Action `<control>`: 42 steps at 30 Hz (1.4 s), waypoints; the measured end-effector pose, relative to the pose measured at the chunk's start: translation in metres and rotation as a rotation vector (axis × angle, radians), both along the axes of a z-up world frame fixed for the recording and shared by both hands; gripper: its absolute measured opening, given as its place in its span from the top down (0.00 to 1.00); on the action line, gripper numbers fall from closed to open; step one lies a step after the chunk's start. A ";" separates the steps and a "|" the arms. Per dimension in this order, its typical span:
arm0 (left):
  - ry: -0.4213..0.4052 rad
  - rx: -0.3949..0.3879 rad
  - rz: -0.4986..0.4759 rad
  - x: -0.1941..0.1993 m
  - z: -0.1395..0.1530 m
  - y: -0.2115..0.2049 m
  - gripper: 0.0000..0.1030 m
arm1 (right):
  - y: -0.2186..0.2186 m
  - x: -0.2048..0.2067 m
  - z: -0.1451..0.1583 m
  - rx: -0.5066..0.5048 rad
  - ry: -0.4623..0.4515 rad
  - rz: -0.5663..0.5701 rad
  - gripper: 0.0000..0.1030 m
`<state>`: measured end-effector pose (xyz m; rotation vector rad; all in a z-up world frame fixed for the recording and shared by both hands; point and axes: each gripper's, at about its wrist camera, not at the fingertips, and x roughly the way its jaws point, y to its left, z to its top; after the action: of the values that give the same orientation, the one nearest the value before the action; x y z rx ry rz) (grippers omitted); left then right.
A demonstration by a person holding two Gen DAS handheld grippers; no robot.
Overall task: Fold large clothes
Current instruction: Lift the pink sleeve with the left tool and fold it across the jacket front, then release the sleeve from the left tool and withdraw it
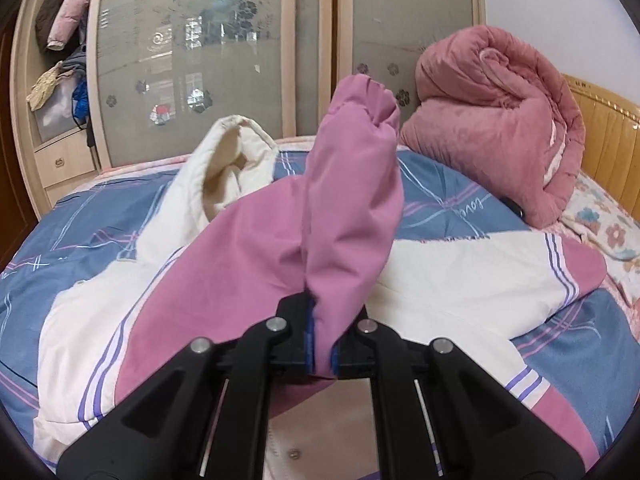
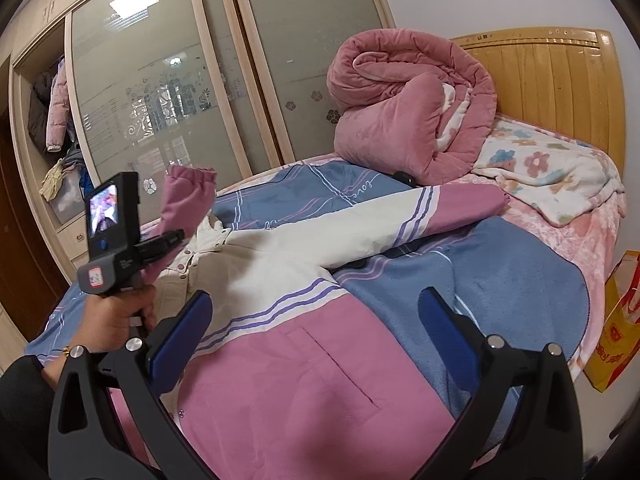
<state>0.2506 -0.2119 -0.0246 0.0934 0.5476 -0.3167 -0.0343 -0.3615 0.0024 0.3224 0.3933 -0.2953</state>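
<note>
A large pink and cream jacket with purple stripes lies face up on the bed, one sleeve spread toward the headboard. My left gripper is shut on the other pink sleeve and holds it lifted above the jacket, cuff pointing up; this sleeve also shows in the right wrist view, along with the left gripper. The cream hood lies at the far side. My right gripper is open and empty, hovering over the jacket's pink lower front.
The bed has a blue plaid blanket. A rolled pink quilt and a floral pillow lie by the wooden headboard. Sliding wardrobe doors stand behind the bed. A yellow bag is at the right edge.
</note>
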 end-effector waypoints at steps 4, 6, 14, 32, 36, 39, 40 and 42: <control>0.052 0.022 -0.002 0.009 -0.019 -0.011 0.95 | -0.004 0.000 -0.001 0.002 0.006 -0.001 0.01; 0.094 0.045 -0.011 0.014 -0.033 -0.018 0.94 | -0.003 0.000 -0.001 -0.001 0.008 -0.002 0.01; 0.194 0.028 -0.065 0.022 -0.074 -0.040 0.09 | -0.001 0.004 -0.006 -0.017 0.036 0.018 0.01; -0.151 0.041 0.025 -0.164 0.043 0.089 0.02 | 0.021 0.017 -0.006 -0.045 0.054 0.051 0.01; -0.111 -0.009 0.101 -0.188 0.040 0.131 0.02 | 0.035 0.022 -0.005 -0.083 0.061 0.064 0.01; -0.086 -0.033 0.192 -0.203 0.031 0.155 0.02 | 0.047 0.024 -0.004 -0.113 0.052 0.074 0.01; -0.092 -0.047 0.215 -0.209 0.029 0.161 0.02 | 0.052 0.026 -0.004 -0.122 0.049 0.079 0.01; -0.107 -0.047 0.252 -0.218 0.027 0.169 0.02 | 0.058 0.029 -0.005 -0.144 0.053 0.083 0.01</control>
<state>0.0331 -0.0428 0.0026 -0.0050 0.4396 -0.0784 -0.0054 -0.3032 -0.0028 0.1574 0.4339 -0.2501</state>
